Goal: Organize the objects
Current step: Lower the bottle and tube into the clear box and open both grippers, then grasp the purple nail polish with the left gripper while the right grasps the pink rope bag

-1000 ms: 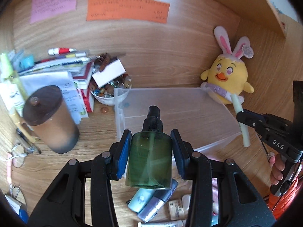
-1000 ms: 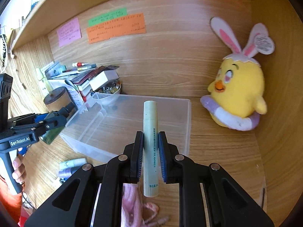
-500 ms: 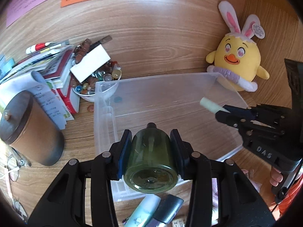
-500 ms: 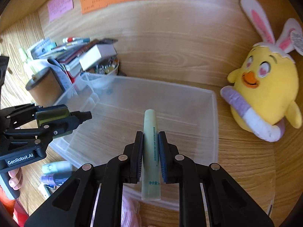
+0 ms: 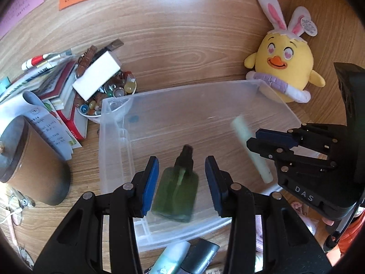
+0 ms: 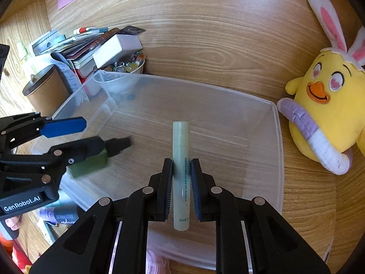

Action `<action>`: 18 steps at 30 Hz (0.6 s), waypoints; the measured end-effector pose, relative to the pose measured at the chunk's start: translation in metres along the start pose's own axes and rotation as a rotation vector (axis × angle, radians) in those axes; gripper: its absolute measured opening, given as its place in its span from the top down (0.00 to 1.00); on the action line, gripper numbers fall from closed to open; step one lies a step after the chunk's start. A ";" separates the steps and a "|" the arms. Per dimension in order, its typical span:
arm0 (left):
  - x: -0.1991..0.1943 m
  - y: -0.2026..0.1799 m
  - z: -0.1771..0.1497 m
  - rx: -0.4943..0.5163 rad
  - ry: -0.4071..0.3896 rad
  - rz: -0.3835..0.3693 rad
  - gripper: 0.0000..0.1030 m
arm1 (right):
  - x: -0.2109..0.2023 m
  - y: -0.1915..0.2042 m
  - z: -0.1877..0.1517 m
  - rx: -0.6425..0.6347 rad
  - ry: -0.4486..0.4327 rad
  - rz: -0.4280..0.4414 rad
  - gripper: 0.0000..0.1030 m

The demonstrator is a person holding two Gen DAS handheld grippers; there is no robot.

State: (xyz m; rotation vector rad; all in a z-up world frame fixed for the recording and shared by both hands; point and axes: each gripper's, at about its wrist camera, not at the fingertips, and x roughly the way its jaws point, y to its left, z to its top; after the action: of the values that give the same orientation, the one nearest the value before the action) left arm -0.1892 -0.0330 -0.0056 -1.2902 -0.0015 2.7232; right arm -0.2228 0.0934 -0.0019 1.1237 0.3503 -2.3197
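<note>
Tubes (image 5: 182, 259) are seen nearest, outside the near wall of the clear bin (image 5: 114, 150). Past them, the left gripper (image 5: 181, 183) is spread, its pads clear of the blurred green spray bottle (image 5: 175, 196) inside the bin. The pale green tube (image 6: 181, 178) is clamped upright by the right gripper (image 6: 181, 188) above the bin floor. A yellow plush chick (image 6: 328, 105) is seated beyond.

My left-wrist camera looks steeply down from close above the clear bin's (image 5: 118, 137) near-left corner; my right-wrist one from its near-right edge. Both share the bin (image 6: 277, 137) and the yellow plush (image 5: 285, 68) beyond it.
</note>
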 end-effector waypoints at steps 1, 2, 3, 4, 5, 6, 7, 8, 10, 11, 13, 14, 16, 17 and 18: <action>-0.003 0.000 0.000 0.000 -0.004 0.001 0.57 | -0.002 0.001 0.000 -0.007 -0.003 -0.007 0.82; -0.006 0.000 0.000 0.000 -0.009 0.002 0.56 | -0.006 0.002 -0.001 -0.014 -0.007 -0.016 0.79; -0.009 0.000 0.000 -0.001 -0.015 0.002 0.54 | -0.010 0.002 -0.002 -0.019 -0.016 -0.026 0.72; -0.012 0.000 -0.001 -0.003 -0.021 0.003 0.50 | -0.014 0.002 -0.004 -0.022 -0.026 -0.033 0.63; -0.016 0.001 -0.002 -0.006 -0.029 0.003 0.49 | -0.020 0.003 -0.005 -0.023 -0.041 -0.040 0.59; -0.020 0.000 -0.003 -0.009 -0.039 0.003 0.45 | -0.027 0.003 -0.007 -0.024 -0.060 -0.046 0.54; -0.024 0.000 -0.005 -0.011 -0.048 0.005 0.41 | -0.035 0.004 -0.010 -0.025 -0.077 -0.046 0.50; -0.029 0.000 -0.007 -0.010 -0.058 0.010 0.40 | -0.039 0.003 -0.011 -0.024 -0.085 -0.043 0.49; -0.038 0.000 -0.010 -0.009 -0.073 0.016 0.31 | -0.054 0.003 -0.015 -0.014 -0.104 -0.021 0.44; -0.043 0.000 -0.012 -0.009 -0.082 0.017 0.29 | -0.059 0.003 -0.016 -0.010 -0.111 -0.013 0.42; -0.053 0.000 -0.018 -0.007 -0.095 0.022 0.24 | -0.072 0.003 -0.021 -0.001 -0.135 0.001 0.34; -0.058 0.002 -0.022 -0.007 -0.100 0.024 0.23 | -0.080 0.003 -0.024 0.003 -0.152 0.002 0.33; -0.063 0.003 -0.028 -0.009 -0.105 0.026 0.19 | -0.089 0.004 -0.029 0.005 -0.168 0.004 0.28; -0.066 0.003 -0.031 -0.012 -0.105 0.026 0.19 | -0.093 0.005 -0.032 0.005 -0.176 0.007 0.27; -0.068 0.004 -0.035 -0.015 -0.102 0.024 0.19 | -0.098 0.005 -0.036 0.006 -0.182 0.009 0.23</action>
State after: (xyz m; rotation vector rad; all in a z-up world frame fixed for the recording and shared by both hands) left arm -0.1199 -0.0468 0.0244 -1.1614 -0.0160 2.8116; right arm -0.1469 0.1395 0.0524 0.9057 0.2690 -2.3939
